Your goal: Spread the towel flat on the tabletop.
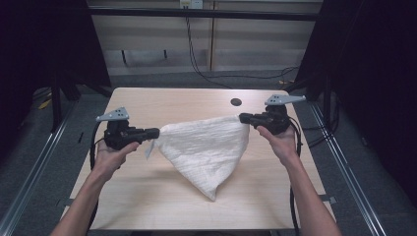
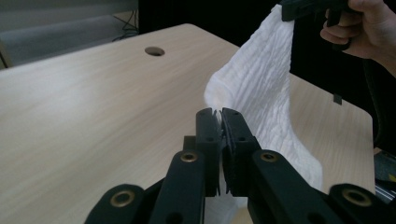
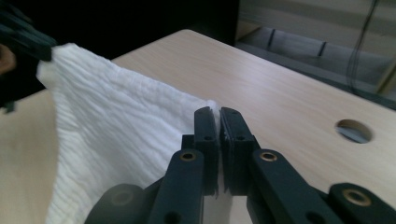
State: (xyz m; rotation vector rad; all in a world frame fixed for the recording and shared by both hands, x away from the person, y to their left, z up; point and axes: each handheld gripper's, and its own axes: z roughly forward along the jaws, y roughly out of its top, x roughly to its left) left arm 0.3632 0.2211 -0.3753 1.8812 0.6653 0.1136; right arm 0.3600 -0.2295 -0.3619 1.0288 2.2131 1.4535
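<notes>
High view: left claw [image 1: 156, 132] and right claw [image 1: 242, 117] each pinched a corner of the white cloth [image 1: 206, 150], hanging mid-frame over the tabletop [image 1: 147, 103]; lift-and-spread step; next likely needs laying it flat.

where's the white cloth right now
In the high view the white cloth hangs mid-table, stretched between the left gripper and right gripper, its lower tip near the table.

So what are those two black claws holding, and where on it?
A white cloth. The left gripper and the right gripper each pinch one upper corner, so it hangs between them over the table.
</notes>
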